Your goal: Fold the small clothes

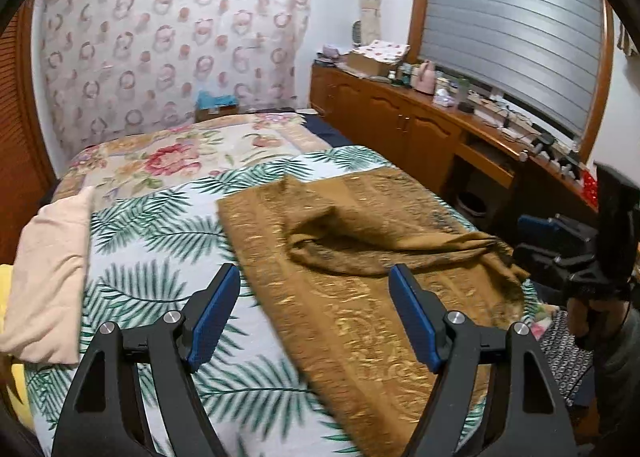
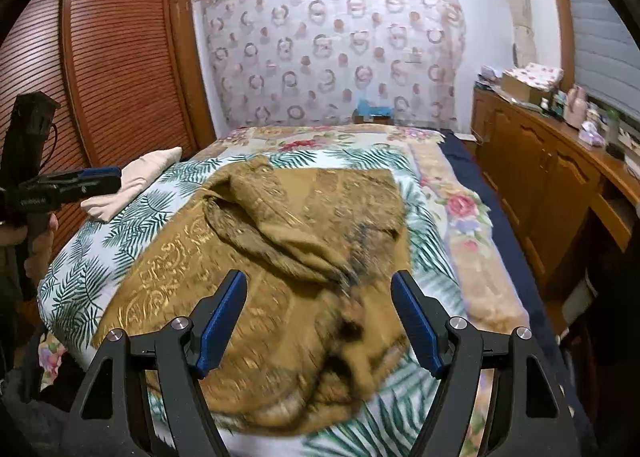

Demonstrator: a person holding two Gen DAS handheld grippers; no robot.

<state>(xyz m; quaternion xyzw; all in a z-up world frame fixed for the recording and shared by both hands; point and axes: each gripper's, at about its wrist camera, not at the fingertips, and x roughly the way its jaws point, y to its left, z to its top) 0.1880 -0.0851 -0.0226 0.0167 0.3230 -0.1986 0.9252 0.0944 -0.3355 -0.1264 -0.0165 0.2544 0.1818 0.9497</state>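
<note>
Spread rumpled across the palm-leaf bedcover (image 1: 160,241), centre frame in both views: a brown gold-patterned cloth (image 1: 360,257). Poised above its near edge, left gripper (image 1: 314,317) and right gripper (image 2: 318,321), both gaping wide, gripping nothing. Upper left, folded cream cloth (image 2: 140,177).

Matt brown cloth (image 2: 280,217) with glinting gold thread; glossy wooden cabinets (image 1: 400,125).

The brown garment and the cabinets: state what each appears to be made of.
Brown garment: seemingly a soft woven fabric, matte, with shiny gold pattern; it slumps in loose folds. Cabinets: apparently wood or wood veneer with a satin finish; warm brown with raised-panel doors.
</note>
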